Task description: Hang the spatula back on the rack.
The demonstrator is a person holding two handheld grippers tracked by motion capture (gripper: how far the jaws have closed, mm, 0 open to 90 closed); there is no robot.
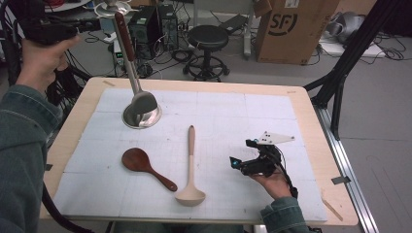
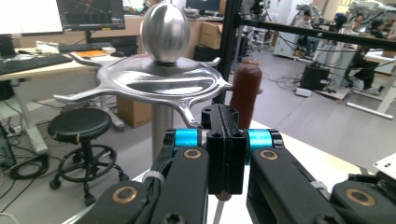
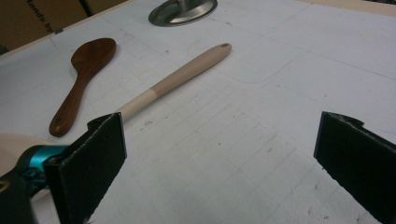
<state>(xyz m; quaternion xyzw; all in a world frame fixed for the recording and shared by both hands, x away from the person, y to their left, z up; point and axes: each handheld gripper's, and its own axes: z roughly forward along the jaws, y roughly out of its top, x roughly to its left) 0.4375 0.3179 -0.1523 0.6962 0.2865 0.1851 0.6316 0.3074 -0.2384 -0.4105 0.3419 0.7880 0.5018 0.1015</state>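
A: So, where is the left gripper (image 2: 225, 140)?
B: Up high, beside the top of the rack (image 2: 159, 79). Its jaws are squeezed shut on the brown handle of the spatula (image 1: 131, 58). The spatula blade hangs just over the rack's round base (image 1: 142, 118).
A: And the right gripper (image 1: 243, 154)?
B: It rests low on the white mat (image 1: 233, 116), well apart from the rack. Its jaws are wide with nothing between them.
A: What else is near the rack?
B: The wooden spoon (image 1: 145, 167) and the pale ladle (image 1: 191, 170) lie flat on the mat in front of it.
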